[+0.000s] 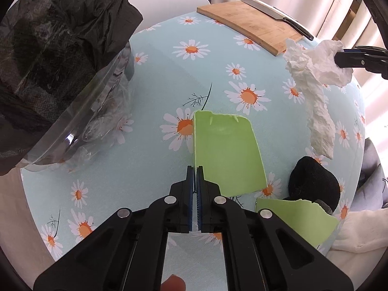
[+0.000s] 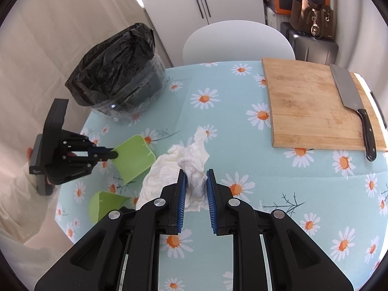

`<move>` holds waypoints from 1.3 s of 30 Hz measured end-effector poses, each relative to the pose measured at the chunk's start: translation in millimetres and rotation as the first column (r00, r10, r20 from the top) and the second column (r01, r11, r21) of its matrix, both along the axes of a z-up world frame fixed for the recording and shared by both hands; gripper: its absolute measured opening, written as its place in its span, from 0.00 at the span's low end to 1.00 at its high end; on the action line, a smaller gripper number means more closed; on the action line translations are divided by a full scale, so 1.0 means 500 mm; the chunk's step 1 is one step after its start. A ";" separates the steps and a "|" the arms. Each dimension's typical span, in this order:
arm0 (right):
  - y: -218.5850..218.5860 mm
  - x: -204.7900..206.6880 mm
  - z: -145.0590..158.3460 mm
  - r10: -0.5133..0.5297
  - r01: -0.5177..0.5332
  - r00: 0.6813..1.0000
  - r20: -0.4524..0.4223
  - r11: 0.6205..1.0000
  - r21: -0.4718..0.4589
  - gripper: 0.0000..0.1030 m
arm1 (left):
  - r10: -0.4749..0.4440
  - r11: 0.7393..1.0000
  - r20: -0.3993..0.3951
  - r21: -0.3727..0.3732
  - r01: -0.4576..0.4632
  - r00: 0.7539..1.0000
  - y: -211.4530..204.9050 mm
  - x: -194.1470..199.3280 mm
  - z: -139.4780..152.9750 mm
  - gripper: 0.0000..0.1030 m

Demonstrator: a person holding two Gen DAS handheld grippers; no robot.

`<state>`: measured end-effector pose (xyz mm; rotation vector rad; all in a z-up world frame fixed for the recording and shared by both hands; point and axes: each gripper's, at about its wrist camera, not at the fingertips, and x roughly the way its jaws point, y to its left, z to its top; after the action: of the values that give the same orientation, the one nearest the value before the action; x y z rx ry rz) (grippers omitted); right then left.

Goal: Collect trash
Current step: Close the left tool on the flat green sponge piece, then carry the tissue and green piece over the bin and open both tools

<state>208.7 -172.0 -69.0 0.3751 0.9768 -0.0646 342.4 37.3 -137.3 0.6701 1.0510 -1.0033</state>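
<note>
My left gripper (image 1: 195,169) is shut on the edge of a light green broken plastic piece (image 1: 226,152) and holds it above the table; it also shows in the right wrist view (image 2: 134,157). A second green piece (image 1: 298,220) lies at the near right edge of the table (image 2: 106,206). My right gripper (image 2: 196,177) is shut on a crumpled white paper tissue (image 2: 194,169), which hangs above the table in the left wrist view (image 1: 315,77). A clear bin lined with a black bag (image 2: 116,72) stands at the table's far left (image 1: 48,48).
A bamboo cutting board (image 2: 312,106) with a cleaver (image 2: 349,97) on it lies at the back right of the daisy tablecloth (image 2: 242,145). A black object (image 1: 312,181) sits by the second green piece. A white chair (image 2: 237,41) stands behind the table.
</note>
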 end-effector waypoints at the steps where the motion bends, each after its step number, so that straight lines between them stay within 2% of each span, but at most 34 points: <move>1: -0.003 0.001 0.001 0.003 -0.003 1.000 0.004 1.000 0.003 0.15 | 0.016 1.000 0.006 0.003 -0.016 1.000 0.005 0.000 0.004 0.03; 10: -0.008 0.018 0.022 0.089 -0.090 0.994 0.067 0.996 0.005 0.15 | 0.138 0.990 0.075 0.009 -0.139 0.988 0.072 -0.026 0.063 0.02; 15: -0.004 0.027 0.033 0.134 -0.136 0.986 0.102 0.991 0.009 0.15 | 0.221 0.975 0.095 -0.024 -0.219 0.971 0.119 -0.040 0.097 0.02; 21: 0.004 0.040 0.054 0.187 -0.188 0.973 0.134 0.982 -0.007 0.15 | 0.298 0.955 0.147 -0.035 -0.296 0.943 0.170 -0.054 0.131 0.02; 24: 0.005 0.047 0.067 0.208 -0.208 0.966 0.152 0.978 -0.016 0.15 | 0.329 0.944 0.174 -0.071 -0.321 0.928 0.189 -0.064 0.156 0.02; 29: 0.007 0.064 0.106 0.240 -0.233 0.952 0.190 0.971 -0.058 0.15 | 0.392 0.920 0.261 -0.101 -0.379 0.882 0.216 -0.071 0.207 0.02; 33: 0.010 0.079 0.151 0.256 -0.243 0.935 0.245 0.967 -0.083 0.15 | 0.427 0.904 0.293 -0.143 -0.403 0.855 0.239 -0.067 0.257 0.02; 39: 0.025 0.106 0.213 0.268 -0.244 0.907 0.324 0.963 -0.114 0.15 | 0.432 0.902 0.333 -0.163 -0.400 0.838 0.257 -0.051 0.310 0.02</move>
<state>261.7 -159.3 37.2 0.1801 0.6740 0.1991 316.9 165.8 17.5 0.4980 0.7737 -0.5127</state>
